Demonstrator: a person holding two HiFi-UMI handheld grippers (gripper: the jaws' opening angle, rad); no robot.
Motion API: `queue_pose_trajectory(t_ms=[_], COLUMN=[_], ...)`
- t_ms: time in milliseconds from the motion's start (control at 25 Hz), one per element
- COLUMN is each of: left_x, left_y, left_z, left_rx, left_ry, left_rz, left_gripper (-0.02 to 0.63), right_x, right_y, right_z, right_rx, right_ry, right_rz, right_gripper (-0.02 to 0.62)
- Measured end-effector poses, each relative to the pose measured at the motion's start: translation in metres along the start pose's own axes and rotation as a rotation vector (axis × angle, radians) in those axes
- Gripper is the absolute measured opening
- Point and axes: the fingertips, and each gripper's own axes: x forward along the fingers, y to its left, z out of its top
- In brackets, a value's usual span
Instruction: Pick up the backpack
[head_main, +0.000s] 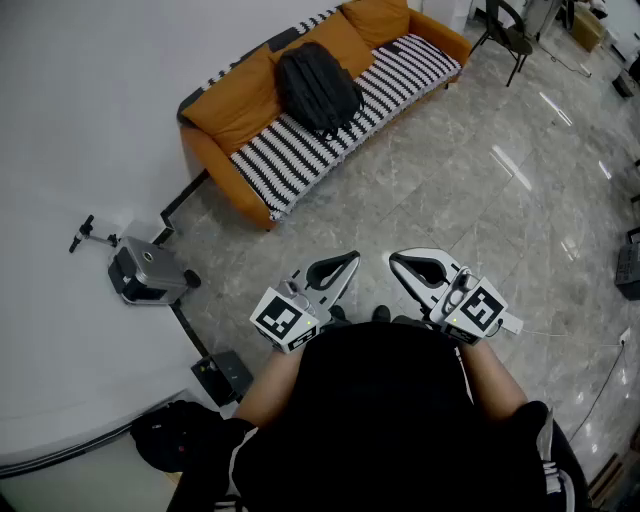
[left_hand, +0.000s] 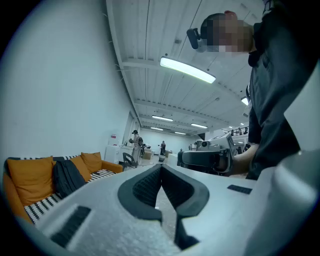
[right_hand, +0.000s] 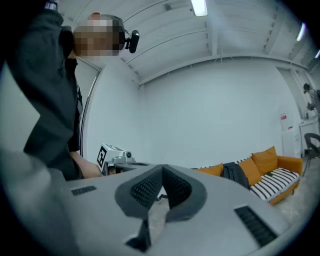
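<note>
A black backpack (head_main: 318, 88) leans upright against the back cushions of an orange sofa (head_main: 225, 110) with a striped seat, far across the floor. It also shows small in the left gripper view as the backpack (left_hand: 66, 177) and in the right gripper view as the backpack (right_hand: 235, 174). My left gripper (head_main: 352, 259) and right gripper (head_main: 393, 259) are held level close to my body, tips facing each other. Both are shut with nothing between the jaws. Neither is near the backpack.
A grey machine (head_main: 147, 270) on the floor by the white wall, with a black cable and box (head_main: 222, 374) nearby. A dark bag (head_main: 175, 435) lies at lower left. A chair (head_main: 505, 30) stands past the sofa. Grey tiled floor (head_main: 450, 190) lies between me and the sofa.
</note>
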Motion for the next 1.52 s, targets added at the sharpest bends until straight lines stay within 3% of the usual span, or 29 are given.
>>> queue_pose_trajectory(t_ms=[560,1520], left_x=[0.007,0.056], left_y=[-0.005,-0.040], left_z=[-0.004,-0.027], left_rx=[-0.002,-0.040], left_ry=[0.016,0.078], left_rz=[0.008,0.021], left_gripper=[0.021,0.021], right_x=[-0.007,-0.076], right_y=[-0.009,-0.057], right_z=[0.000,-0.016], right_rx=[-0.021,0.060], right_ry=[0.007,-0.023], right_rz=[0.005,0.002], right_gripper=[0.025,0.026])
